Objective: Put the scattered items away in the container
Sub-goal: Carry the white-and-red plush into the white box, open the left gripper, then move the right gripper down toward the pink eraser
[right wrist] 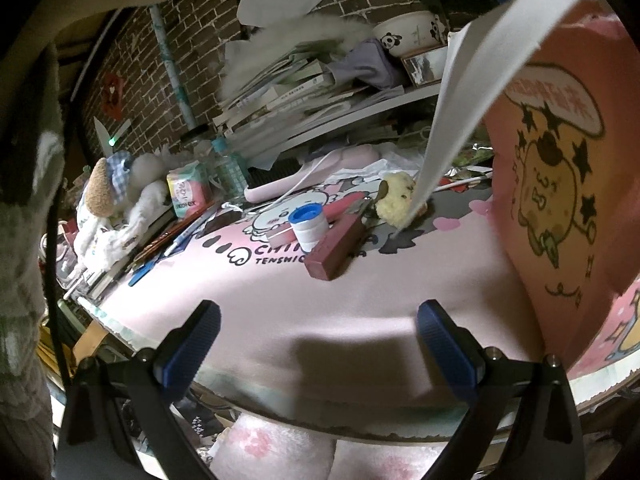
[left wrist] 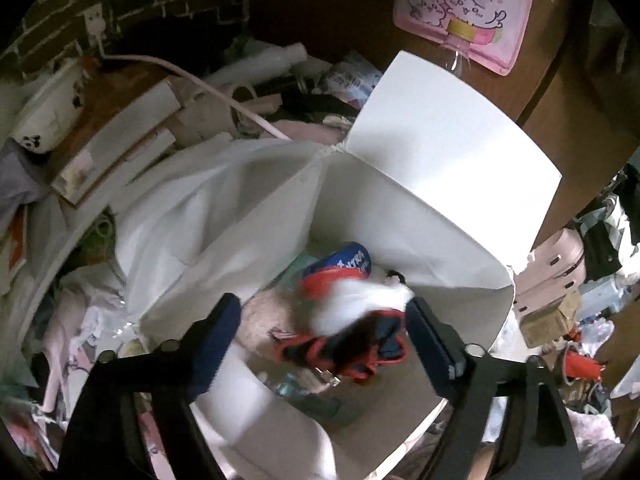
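In the left wrist view my left gripper (left wrist: 322,312) stands open over the mouth of the white-lined bag (left wrist: 440,240). A blurred red, navy and white furry item (left wrist: 360,332) hangs between the jaws, and neither pad presses on it. Below it in the bag lie a blue pouch (left wrist: 340,264) and a pink fluffy thing (left wrist: 268,320). In the right wrist view my right gripper (right wrist: 319,312) is open and empty above the pink mat (right wrist: 320,304). The pink cartoon bag (right wrist: 560,160) stands at the right. On the mat lie a blue-capped jar (right wrist: 308,228), a dark red box (right wrist: 336,248) and a yellow plush (right wrist: 396,200).
The bag's white handle strap (right wrist: 460,100) droops onto the mat. A plush dog (right wrist: 108,188), a tissue pack (right wrist: 188,192) and a bottle (right wrist: 228,168) crowd the mat's far left. Stacked books (right wrist: 300,88) and a panda bowl (right wrist: 408,32) sit on a shelf behind. Clutter surrounds the bag.
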The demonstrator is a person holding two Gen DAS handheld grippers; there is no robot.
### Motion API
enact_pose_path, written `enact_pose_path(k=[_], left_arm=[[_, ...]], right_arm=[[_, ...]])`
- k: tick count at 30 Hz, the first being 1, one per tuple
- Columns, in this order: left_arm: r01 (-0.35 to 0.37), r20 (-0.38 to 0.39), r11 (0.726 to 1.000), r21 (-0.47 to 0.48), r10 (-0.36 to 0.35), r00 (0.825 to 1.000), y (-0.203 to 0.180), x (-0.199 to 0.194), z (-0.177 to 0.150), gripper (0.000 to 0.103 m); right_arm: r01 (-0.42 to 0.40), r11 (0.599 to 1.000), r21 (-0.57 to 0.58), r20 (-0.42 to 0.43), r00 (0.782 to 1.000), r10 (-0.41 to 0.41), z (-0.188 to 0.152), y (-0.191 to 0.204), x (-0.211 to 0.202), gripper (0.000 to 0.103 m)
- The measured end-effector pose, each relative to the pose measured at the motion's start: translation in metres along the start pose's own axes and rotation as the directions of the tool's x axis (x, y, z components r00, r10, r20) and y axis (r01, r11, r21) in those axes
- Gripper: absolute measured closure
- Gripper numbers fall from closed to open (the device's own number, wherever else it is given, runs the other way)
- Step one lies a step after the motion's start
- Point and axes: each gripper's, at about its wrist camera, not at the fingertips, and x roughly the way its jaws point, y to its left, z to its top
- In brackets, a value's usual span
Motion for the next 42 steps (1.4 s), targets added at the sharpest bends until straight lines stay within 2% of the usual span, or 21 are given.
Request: enact_pose_path(k=[7, 13, 16, 20, 22, 26, 29, 31, 37, 39, 42], left_arm=[[-0.079, 0.066, 0.996, 0.039, 0.076, 0.995, -0.004, -0.02, -0.011, 0.018], [-0.132, 0.165, 0.991, 0.023, 0.126, 0.978, 0.007, -0.054, -0.034, 0.015], [-0.146, 0.211, 0.989, -0.012, 0.145, 0.967, 0.017, -0.07, -0.046, 0.01], [-0.177, 0.267, 0.982, -0.063, 0.188, 0.945, 0.032, -0.091, -0.067, 0.009], [-0.212, 0.297, 0.972, -0.097, 0.232, 0.926, 0.04, -0.103, -0.08, 0.009], [-0.235, 0.354, 0.954, -0.185, 0.288, 0.89, 0.061, -0.125, -0.107, 0.009], [-0.258, 0.393, 0.929, -0.267, 0.349, 0.851, 0.075, -0.141, -0.134, 0.009], [-0.275, 0.404, 0.901, -0.335, 0.402, 0.822, 0.087, -0.149, -0.156, 0.009], [-0.339, 0.347, 0.787, -0.516, 0.553, 0.757, 0.121, -0.156, -0.221, 0.009], [-0.331, 0.342, 0.763, -0.555, 0.572, 0.746, 0.129, -0.157, -0.242, 0.009], [-0.295, 0.342, 0.746, -0.597, 0.569, 0.748, 0.14, -0.158, -0.265, 0.009]], right_arm=[[0.001, 1.0, -0.003, -0.006, 1.0, -0.001, 0.0, 0.003, 0.003, 0.004], [0.019, 1.0, -0.022, 0.009, 1.0, -0.019, 0.002, 0.009, 0.003, 0.004], [0.028, 0.999, -0.035, 0.012, 1.0, -0.028, 0.004, 0.013, 0.004, 0.004], [0.033, 0.998, -0.056, 0.006, 0.999, -0.033, 0.005, 0.019, 0.008, 0.004], [0.037, 0.996, -0.076, 0.005, 0.999, -0.037, 0.006, 0.023, 0.01, 0.004], [0.041, 0.994, -0.103, 0.006, 0.999, -0.04, 0.007, 0.031, 0.012, 0.004], [0.045, 0.99, -0.133, 0.017, 0.999, -0.043, 0.008, 0.04, 0.013, 0.005], [0.045, 0.987, -0.153, 0.023, 0.999, -0.042, 0.008, 0.044, 0.013, 0.005], [0.036, 0.982, -0.185, 0.019, 0.999, -0.033, 0.008, 0.054, 0.019, 0.005], [0.047, 0.978, -0.205, 0.023, 0.999, -0.043, 0.008, 0.058, 0.022, 0.005], [0.091, 0.969, -0.231, 0.032, 0.996, -0.086, 0.01, 0.063, 0.028, 0.005]])
